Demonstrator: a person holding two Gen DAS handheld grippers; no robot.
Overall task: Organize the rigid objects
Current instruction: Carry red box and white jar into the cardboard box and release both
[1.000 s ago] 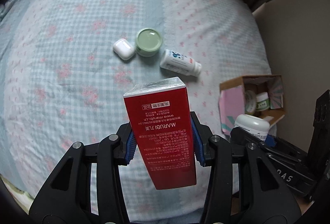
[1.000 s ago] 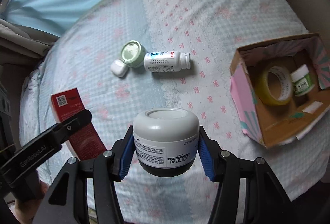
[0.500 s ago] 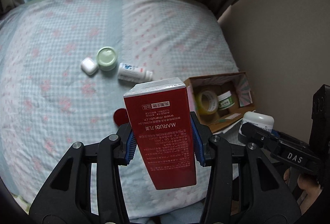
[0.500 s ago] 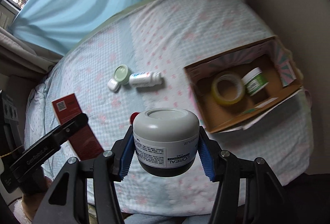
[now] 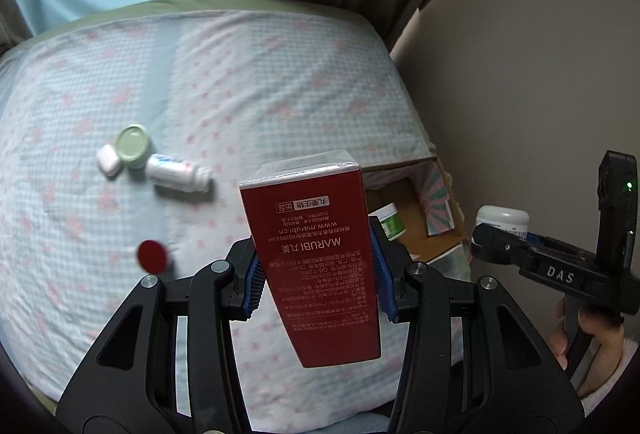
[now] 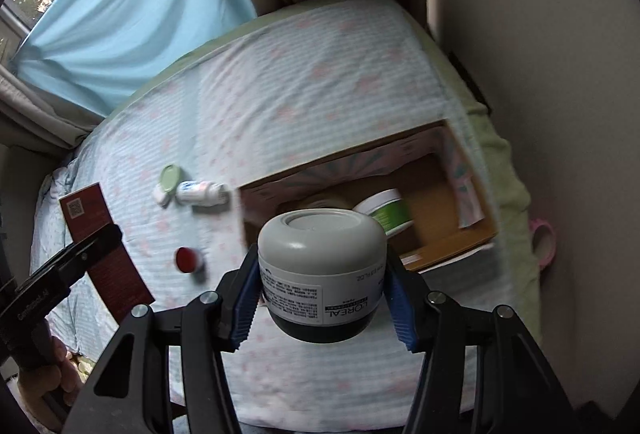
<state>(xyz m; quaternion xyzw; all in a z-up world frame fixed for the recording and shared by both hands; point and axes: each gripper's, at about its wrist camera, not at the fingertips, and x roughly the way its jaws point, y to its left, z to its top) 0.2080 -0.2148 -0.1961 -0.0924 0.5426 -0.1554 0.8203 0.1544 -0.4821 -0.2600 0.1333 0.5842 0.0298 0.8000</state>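
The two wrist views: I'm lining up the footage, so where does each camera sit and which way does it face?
Left wrist: on the left gripper, looking down over the bed at the red box it clamps; the person's right hand shows.
Right wrist: on the right gripper, facing the cardboard box past the white jar it clamps; the left hand shows.
Shared: bed, cardboard box, red cap, green-lidded jar, white bottle.

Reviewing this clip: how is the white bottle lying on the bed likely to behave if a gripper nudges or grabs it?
The white bottle lies on its side, a round cylinder, so a sideways nudge would probably roll it, though the soft bedsheet may damp that. It looks like rigid plastic, likely stiff under the pads. Its smooth label could slip a little. The green-lidded jar beside it might block rolling that way.
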